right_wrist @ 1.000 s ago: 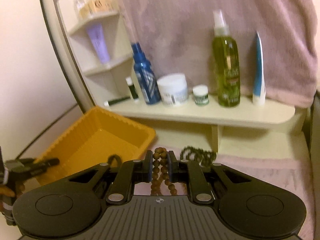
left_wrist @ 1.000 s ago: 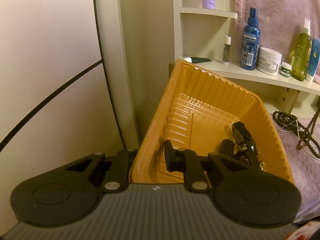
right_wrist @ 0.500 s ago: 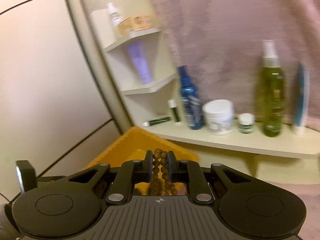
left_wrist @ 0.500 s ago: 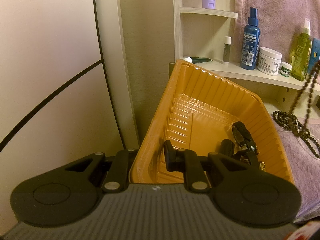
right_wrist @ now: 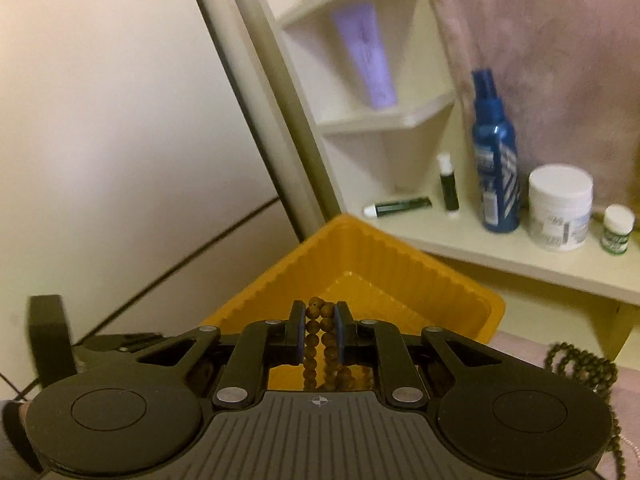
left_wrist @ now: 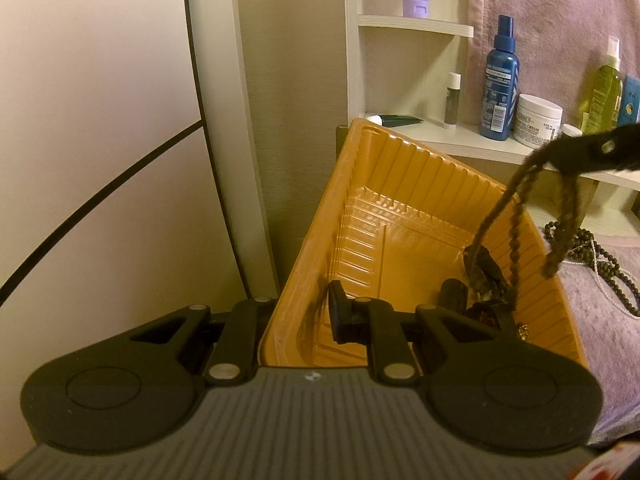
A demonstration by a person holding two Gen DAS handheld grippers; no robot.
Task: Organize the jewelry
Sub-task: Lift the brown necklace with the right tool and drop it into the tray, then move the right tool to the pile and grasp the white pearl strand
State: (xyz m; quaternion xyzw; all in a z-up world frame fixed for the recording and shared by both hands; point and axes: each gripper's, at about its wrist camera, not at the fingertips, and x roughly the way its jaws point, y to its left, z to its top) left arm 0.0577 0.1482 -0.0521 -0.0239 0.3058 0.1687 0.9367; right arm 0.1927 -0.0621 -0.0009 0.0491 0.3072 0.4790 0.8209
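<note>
An orange plastic tray point(left_wrist: 404, 200) stands tilted; my left gripper point(left_wrist: 296, 322) is shut on its near rim, one finger point(left_wrist: 340, 316) inside the wall. The tray also shows in the right wrist view point(right_wrist: 360, 252). Dark jewelry pieces point(left_wrist: 486, 280) lie in its right corner. My right gripper point(right_wrist: 320, 332) is shut on a brown bead strand point(right_wrist: 320, 320) and holds it over the tray. In the left wrist view the right gripper point(left_wrist: 588, 152) enters from the right, with the bead strand point(left_wrist: 516, 216) hanging down into the tray.
Dark bead necklaces point(left_wrist: 588, 248) lie on the lilac towel point(left_wrist: 600, 312) right of the tray, also in the right wrist view point(right_wrist: 580, 364). A shelf point(left_wrist: 460, 136) behind holds a blue spray bottle point(left_wrist: 500, 88), a white jar point(left_wrist: 538, 120) and a green bottle point(left_wrist: 606, 88). A wall panel is left.
My right gripper has carried the bead strand left from the towel to above the tray; the strand now hangs into it. My left gripper and the tray have stayed put.
</note>
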